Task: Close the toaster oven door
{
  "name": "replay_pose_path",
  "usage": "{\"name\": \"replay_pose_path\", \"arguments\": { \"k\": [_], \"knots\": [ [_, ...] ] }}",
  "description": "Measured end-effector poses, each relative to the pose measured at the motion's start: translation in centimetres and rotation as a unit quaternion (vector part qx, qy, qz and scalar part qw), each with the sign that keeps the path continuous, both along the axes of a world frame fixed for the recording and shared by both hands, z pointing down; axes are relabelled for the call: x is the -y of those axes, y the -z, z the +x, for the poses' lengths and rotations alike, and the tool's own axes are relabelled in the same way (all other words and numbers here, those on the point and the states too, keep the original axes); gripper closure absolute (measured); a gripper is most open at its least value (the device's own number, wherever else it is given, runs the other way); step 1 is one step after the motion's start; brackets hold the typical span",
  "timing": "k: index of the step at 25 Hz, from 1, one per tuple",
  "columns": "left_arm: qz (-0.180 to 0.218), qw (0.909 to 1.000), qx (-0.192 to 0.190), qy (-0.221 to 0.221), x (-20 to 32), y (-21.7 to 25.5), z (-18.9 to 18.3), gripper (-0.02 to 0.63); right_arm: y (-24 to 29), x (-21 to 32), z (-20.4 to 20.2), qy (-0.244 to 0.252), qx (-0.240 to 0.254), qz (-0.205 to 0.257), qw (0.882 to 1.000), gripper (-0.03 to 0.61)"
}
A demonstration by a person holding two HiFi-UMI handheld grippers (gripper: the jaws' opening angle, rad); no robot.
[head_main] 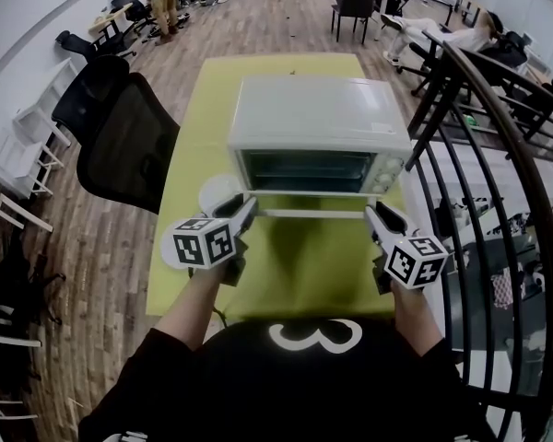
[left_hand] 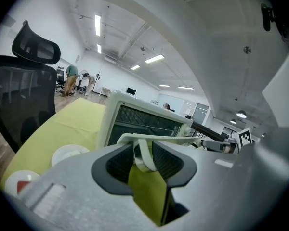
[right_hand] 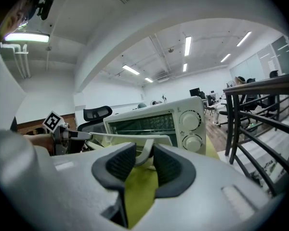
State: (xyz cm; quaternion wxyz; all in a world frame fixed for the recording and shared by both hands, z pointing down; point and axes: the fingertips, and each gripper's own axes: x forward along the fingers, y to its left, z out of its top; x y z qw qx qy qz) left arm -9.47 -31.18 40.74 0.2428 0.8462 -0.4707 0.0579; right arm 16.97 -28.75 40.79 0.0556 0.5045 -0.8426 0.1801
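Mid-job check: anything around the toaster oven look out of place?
Nothing looks spilled, askew or damaged. Only the door of the toaster oven stands out: it is folded down open over the yellow table, not yet closed.

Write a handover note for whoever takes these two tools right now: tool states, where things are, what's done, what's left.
Left tool: at the left end of the door handle, jaws opening, the handle's post between them but not clamped.
Right tool: closed on the handle's right post, as far as it shows.
Toaster oven: on the yellow-green table, standing open, handle low in front.
Done: both tools at the handle.
Left: probably regrip on the left, then swing the handle up until the oven is shut.
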Motion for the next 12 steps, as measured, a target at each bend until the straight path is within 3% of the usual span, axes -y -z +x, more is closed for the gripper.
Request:
{"name": "replay_pose_path", "arguments": {
  "k": [12],
  "knots": [
    [-0.002, 0.9987, -0.051, 0.006, 2.9, 1.7, -0.5, 0.492, 2.1, 2.7, -0.2, -0.005, 0.012, 0.027, 1.000, 0.463]
  ]
}}
